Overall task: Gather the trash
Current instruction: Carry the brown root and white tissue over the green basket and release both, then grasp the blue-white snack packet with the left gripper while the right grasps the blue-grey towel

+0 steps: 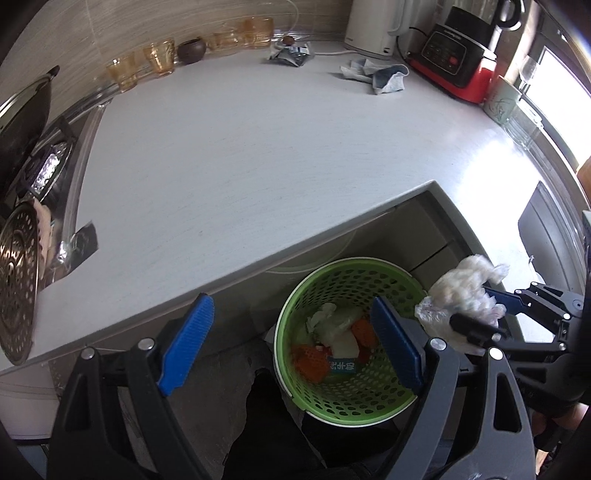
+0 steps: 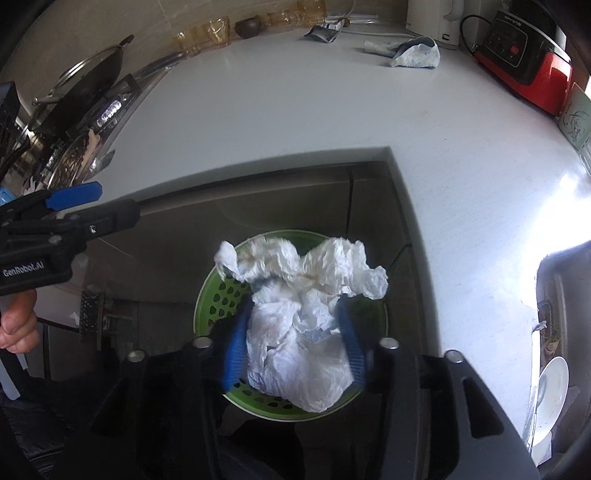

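A green perforated trash basket (image 1: 332,284) stands on the floor below the counter edge, holding orange peel, white scraps and a small carton. My right gripper (image 2: 295,332) is shut on a crumpled white paper wad (image 2: 303,314) and holds it right above the basket (image 2: 218,295). In the left wrist view the wad (image 1: 461,291) hangs at the basket's right rim. My left gripper (image 1: 291,343) is open and empty, above the basket's left side. A foil wrapper (image 1: 291,53) and a crumpled cloth (image 1: 384,75) lie at the back of the counter.
The white counter (image 1: 240,155) wraps around the basket in an L. Amber glasses (image 1: 159,57) line the back wall, with a kettle (image 1: 373,29) and a red appliance (image 1: 458,55) at right. A stove with a pan (image 1: 26,110) is at left, a sink (image 2: 554,369) at right.
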